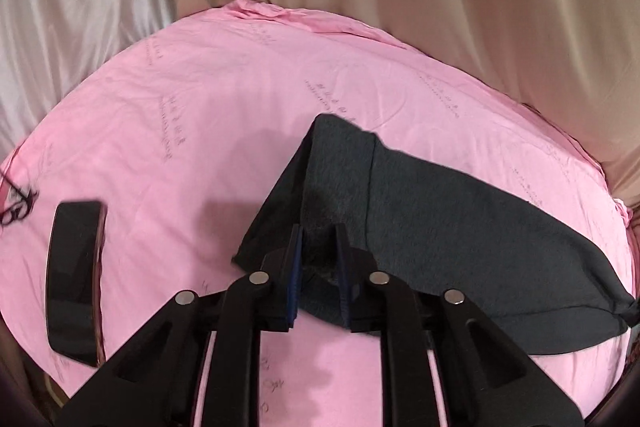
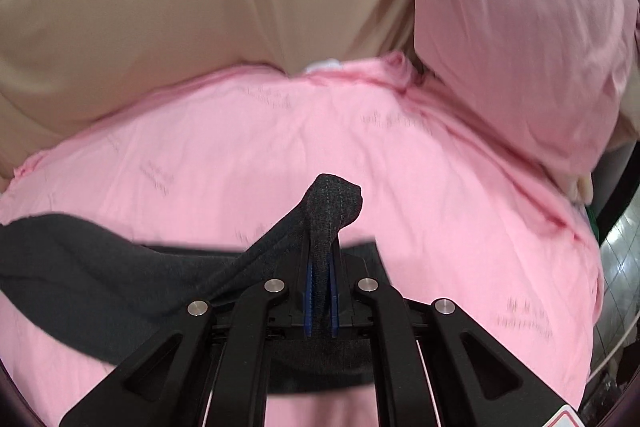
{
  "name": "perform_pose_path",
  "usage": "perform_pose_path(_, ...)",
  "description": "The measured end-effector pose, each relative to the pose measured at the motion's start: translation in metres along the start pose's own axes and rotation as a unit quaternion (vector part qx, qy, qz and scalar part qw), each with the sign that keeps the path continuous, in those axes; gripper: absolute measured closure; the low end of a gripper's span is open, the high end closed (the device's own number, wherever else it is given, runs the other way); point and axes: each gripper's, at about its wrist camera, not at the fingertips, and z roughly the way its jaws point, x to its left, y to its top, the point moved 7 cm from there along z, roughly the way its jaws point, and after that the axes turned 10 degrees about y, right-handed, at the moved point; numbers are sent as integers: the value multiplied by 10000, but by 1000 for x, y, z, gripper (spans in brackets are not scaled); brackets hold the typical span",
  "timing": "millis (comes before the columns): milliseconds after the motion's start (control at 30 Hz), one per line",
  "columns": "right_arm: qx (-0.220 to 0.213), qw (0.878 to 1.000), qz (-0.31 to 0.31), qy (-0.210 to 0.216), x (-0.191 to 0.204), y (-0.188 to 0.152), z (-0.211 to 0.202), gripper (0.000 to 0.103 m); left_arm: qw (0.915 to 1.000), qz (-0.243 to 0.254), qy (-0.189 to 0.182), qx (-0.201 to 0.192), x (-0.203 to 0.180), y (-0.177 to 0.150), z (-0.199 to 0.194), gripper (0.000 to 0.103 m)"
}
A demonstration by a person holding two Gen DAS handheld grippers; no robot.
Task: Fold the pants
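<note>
On the pink sheet [image 1: 168, 131], which covers a bed, dark grey pants [image 1: 460, 211] are lifted off the surface and strung between the two grippers.

Left gripper [image 1: 320, 239]: jaws close together, clamped on a bunched edge of the pants. Cloth sits between the blue pads [image 1: 294, 267]. One flap of fabric stands up past the fingertips and folds over; the rest runs right as a wide band, ending in a pinched corner near the right edge of the left wrist view.

Right gripper [image 2: 322, 263]: jaws nearly together, clamped on a narrow bunch of the pants [image 2: 80, 259]. A knob of stitched fabric pokes up above the fingertips. From there the cloth runs left across the frame and sags. A darker band of the same cloth lies under the gripper body.

Other items:
- black phone [image 1: 74, 279] lying flat on the sheet, left of the left gripper, well apart from the pants
- glasses [image 1: 18, 211] at the far left edge of the sheet, partly cut off
- beige curtain [image 1: 440, 7] behind the bed, with a paler shiny curtain [image 1: 68, 19] to its left
- pink pillow [image 2: 520, 39] leaning upright at the sheet's far right corner in the right wrist view

Both views are slightly motion-blurred.
</note>
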Motion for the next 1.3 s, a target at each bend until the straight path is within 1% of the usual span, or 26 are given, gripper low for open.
perform_pose_path(33, -24, 10000, 33, -82, -2, -5, -3, 84, 9999, -54, 25, -119, 1, -6, -7, 79)
perform_pose_path(67, -97, 9997, 112, -208, -6, -10, -9, 74, 9998, -101, -23, -173, 0, -10, -13, 62)
perform_pose_path(100, -181, 9993, 160, -297, -6, -13, -17, 59, 9993, -167, -211, -263, -2, -12, -23, 50)
perform_pose_path(133, -350, 9987, 233, -297, -5, -16, -28, 50, 9984, -262, -346, -358, -4, -14, -33, 21)
perform_pose_path(167, -493, 9981, 313, -219, -2, -17, -39, 48, 9972, -410, -391, -479, -5, -14, -41, 7)
perform_pose_path(200, -597, 9974, 381, -130, 2, -19, -47, 48, 9964, -523, -429, -502, -5, -14, -44, 7)
perform_pose_path(300, -795, 9952, 446, 360, 32, -29, -62, 46, 9952, -639, -715, -214, -23, -11, -34, 7)
perform_pose_path(400, -702, 9896, 645, 1080, 73, -50, -59, 42, 9933, -840, -739, 298, -43, -13, 1, 8)
perform_pose_path(433, -591, 9870, 724, 1308, 84, -57, -52, 42, 9918, -925, -763, 438, -46, -15, 10, 18)
perform_pose_path(467, -469, 9844, 780, 1505, 95, -62, -46, 42, 9889, -1033, -859, 635, -49, -16, 22, 35)
perform_pose_path(500, -368, 9822, 858, 1630, 104, -66, -37, 42, 9870, -1093, -871, 789, -51, -18, 30, 43)
perform_pose_path(567, -131, 9791, 966, 1782, 117, -72, -21, 42, 9805, -1259, -1002, 1130, -52, -23, 46, 73)
perform_pose_path(600, -46, 9771, 1036, 1860, 122, -72, -12, 42, 9785, -1318, -991, 1241, -51, -24, 51, 80)
perform_pose_path(633, -9, 9759, 1122, 1871, 122, -70, -5, 42, 9776, -1368, -915, 1312, -48, -25, 55, 93)
perform_pose_path(667, 28, 9732, 1239, 1938, 122, -67, 2, 42, 9776, -1394, -856, 1325, -46, -25, 56, 101)
perform_pose_path(733, 87, 9655, 1550, 2090, 119, -57, 19, 42, 9769, -1433, -865, 1325, -39, -23, 55, 103)
perform_pose_path(867, 255, 9516, 2094, 2233, 110, -43, 56, 45, 9815, -1363, -654, 1173, -27, -15, 48, 103)
perform_pose_path(900, 282, 9469, 2237, 2292, 108, -39, 64, 74, 9818, -1344, -633, 1182, -25, -13, 48, 103)
perform_pose_path(933, 273, 9415, 2365, 2383, 106, -33, 69, 96, 9827, -1299, -586, 1184, -22, -10, 49, 103)
perform_pose_path(967, 103, 9389, 2388, 2477, 107, -25, 64, 98, 9835, -1271, -534, 1172, -21, -8, 49, 103)
perform_pose_path(1067, -592, 9402, 1851, 2798, 127, -4, 11, 98, 9839, -1247, -596, 1131, -13, -6, 38, 103)
perform_pose_path(1100, -692, 9434, 1650, 2794, 132, -6, -5, 98, 9842, -1225, -616, 1116, -11, -7, 34, 103)
perform_pose_path(1133, -732, 9521, 1369, 2636, 135, -10, -17, 98, 9846, -1193, -668, 1094, -8, -9, 29, 103)
perform_pose_path(1200, -429, 9718, 1042, 2070, 129, -33, -12, 99, 9833, -1128, -859, 1144, -9, -16, 27, 100)
perform_pose_path(1233, -194, 9766, 1026, 1881, 125, -46, -2, 99, 9816, -1163, -950, 1184, -11, -18, 30, 95)
perform_pose_path(1300, 159, 9775, 1168, 1751, 118, -67, 19, 99, 9788, -1264, -1012, 1253, -12, -20, 38, 85)
